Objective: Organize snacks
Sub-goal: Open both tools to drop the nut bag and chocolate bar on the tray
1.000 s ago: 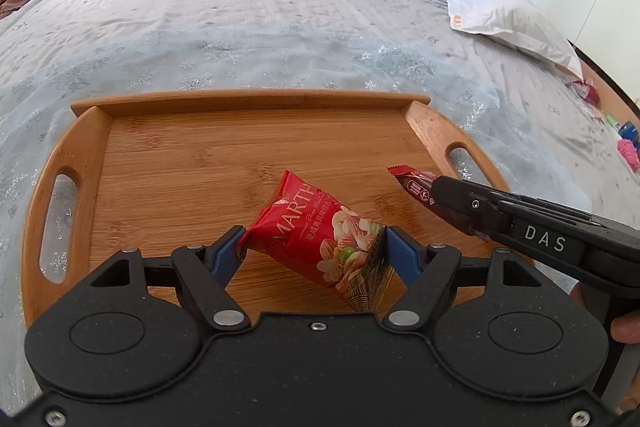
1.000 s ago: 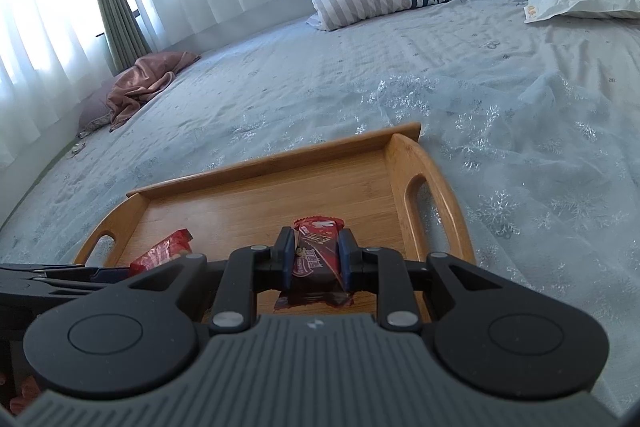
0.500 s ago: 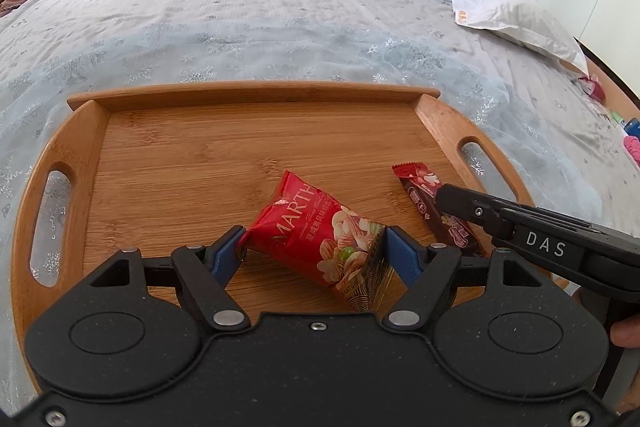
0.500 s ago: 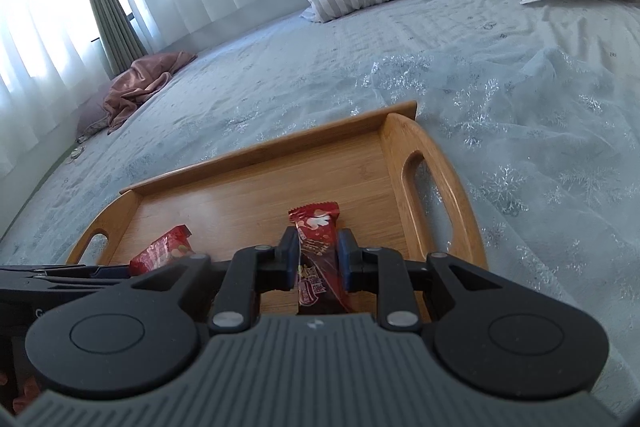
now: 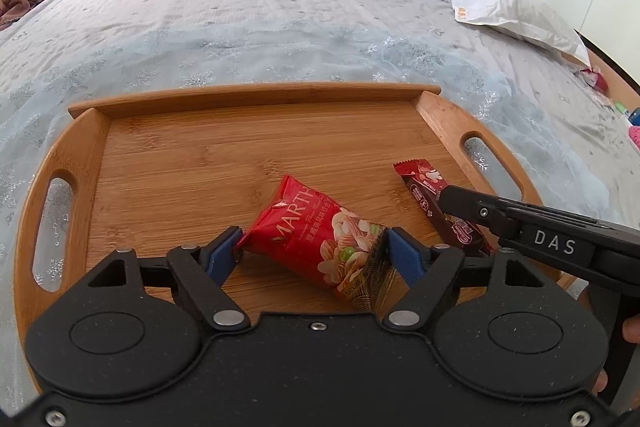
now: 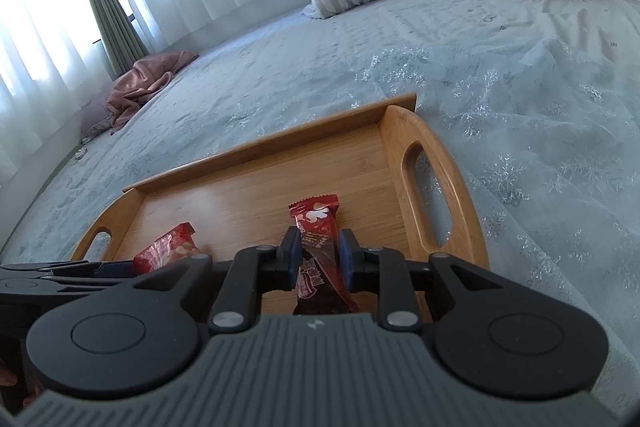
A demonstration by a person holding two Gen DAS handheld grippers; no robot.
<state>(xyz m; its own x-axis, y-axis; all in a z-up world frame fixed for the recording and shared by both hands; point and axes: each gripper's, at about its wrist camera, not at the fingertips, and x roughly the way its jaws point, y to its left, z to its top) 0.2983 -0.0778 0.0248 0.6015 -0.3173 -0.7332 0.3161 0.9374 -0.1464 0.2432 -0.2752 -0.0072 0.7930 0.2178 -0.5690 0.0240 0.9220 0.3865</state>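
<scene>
On the wooden tray (image 5: 168, 163), my left gripper (image 5: 314, 251) has just been opening around the red "MARTH…" nut bag (image 5: 320, 239), my right gripper (image 6: 319, 255), marked "DAS", likewise around the chocolate bar (image 6: 318, 227) beside it, pads loosened off both.

Right tongs (image 6: 319, 259): jaws have just been opening; pads now stand off the chocolate bar (image 6: 318, 251) between them. Bar: down from mid-air, lying on the wooden tray (image 5: 248, 163). Left tongs (image 5: 312, 255): jaws have just been opening around the nut packet (image 5: 320, 239); gaps beside both pads.
</scene>
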